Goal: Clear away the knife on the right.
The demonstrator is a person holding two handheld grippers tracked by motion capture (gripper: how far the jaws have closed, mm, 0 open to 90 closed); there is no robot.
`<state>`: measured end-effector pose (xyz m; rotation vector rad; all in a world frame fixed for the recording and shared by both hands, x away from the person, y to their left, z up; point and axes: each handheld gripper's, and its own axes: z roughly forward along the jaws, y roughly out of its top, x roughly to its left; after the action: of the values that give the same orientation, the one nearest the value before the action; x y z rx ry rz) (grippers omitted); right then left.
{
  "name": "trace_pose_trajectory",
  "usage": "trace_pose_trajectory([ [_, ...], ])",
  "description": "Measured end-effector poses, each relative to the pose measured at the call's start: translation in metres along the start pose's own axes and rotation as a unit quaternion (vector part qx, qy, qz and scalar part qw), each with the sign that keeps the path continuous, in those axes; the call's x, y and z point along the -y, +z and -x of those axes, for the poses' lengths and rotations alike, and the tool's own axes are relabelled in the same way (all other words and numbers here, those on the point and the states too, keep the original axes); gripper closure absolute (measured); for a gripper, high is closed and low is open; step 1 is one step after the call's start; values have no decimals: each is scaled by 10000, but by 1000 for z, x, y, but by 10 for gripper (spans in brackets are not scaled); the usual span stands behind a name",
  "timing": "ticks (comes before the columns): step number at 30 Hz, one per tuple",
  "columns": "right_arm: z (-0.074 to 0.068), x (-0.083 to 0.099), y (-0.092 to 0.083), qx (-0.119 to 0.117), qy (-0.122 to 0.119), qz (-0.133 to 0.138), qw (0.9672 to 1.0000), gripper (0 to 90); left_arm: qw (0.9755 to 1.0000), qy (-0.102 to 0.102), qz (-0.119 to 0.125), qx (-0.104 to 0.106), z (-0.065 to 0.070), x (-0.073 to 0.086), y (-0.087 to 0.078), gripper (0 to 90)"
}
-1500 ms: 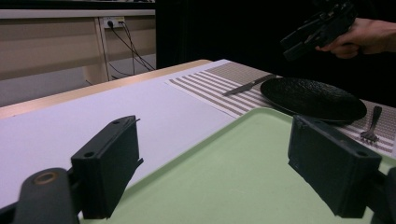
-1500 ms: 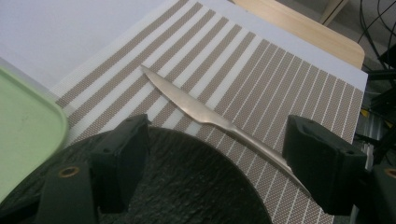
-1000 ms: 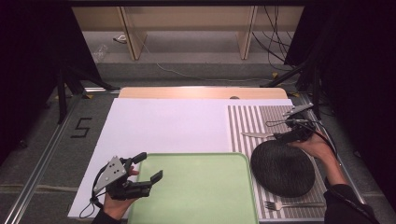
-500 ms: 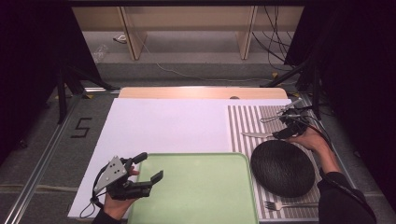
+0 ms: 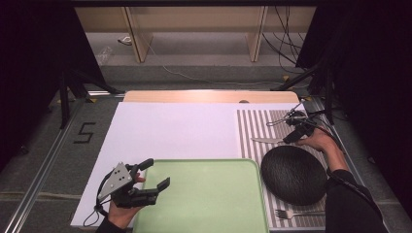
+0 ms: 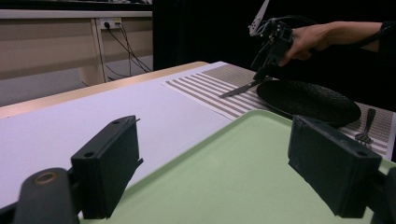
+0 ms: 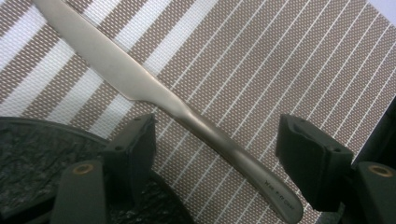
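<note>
Striped mat point(image 5: 252, 127) (on white table point(image 5: 170, 131)) bears knife point(image 7: 140, 88) between spread, closing right gripper point(image 7: 215, 144).

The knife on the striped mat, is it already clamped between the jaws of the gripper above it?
No: in the right gripper view the knife lies flat on the striped mat with open space between its handle and both jaws.

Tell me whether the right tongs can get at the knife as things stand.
Probably yes. The right tongs have been closing and stand open astride the knife handle on the striped mat; nothing lies between. The plate rim sits close by one jaw.
</note>
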<state>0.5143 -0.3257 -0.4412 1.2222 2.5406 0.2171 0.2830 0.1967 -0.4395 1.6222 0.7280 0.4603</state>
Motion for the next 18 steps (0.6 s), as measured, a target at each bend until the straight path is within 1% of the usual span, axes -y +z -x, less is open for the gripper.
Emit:
trace_pose_trajectory([
  [1, 0, 0, 0, 0, 0, 0, 10000, 302, 10000, 5, -2, 3, 0, 0, 0, 162],
  [2, 0, -2, 2, 21, -43, -116, 9999, 304, 10000, -2, -1, 4, 0, 0, 0, 162],
  [3, 0, -2, 3, 25, -21, -156, 9999, 305, 10000, -6, -1, 9, 0, 0, 0, 162],
  [4, 1, -3, 4, 26, -56, -207, 9998, 309, 10000, -2, -4, 11, 0, 0, 0, 162],
  [7, 1, -5, 5, 29, -101, -284, 9995, 332, 10000, 10, -16, 16, 1, 0, 1, 162],
  [8, 1, -5, 6, 37, -84, -296, 9995, 333, 10000, 10, -16, 16, 1, 0, 1, 162],
  [9, 2, -5, 7, 21, -143, -342, 9993, 336, 10000, 12, -10, 17, 1, 0, 1, 162],
  [10, 2, -5, 7, 21, -143, -342, 9993, 336, 10000, 15, -8, 19, 1, 0, 1, 162],
  [11, 2, -6, 8, 43, -155, -420, 9990, 341, 10000, 16, -8, 18, 1, 0, 1, 162],
  [16, 3, -5, 11, 48, -139, -473, 9988, 360, 10000, 17, -10, 16, 1, 0, 1, 162],
  [18, 4, -5, 13, 82, -186, -547, 9983, 371, 10000, 6, -10, 15, 0, 0, 1, 162],
])
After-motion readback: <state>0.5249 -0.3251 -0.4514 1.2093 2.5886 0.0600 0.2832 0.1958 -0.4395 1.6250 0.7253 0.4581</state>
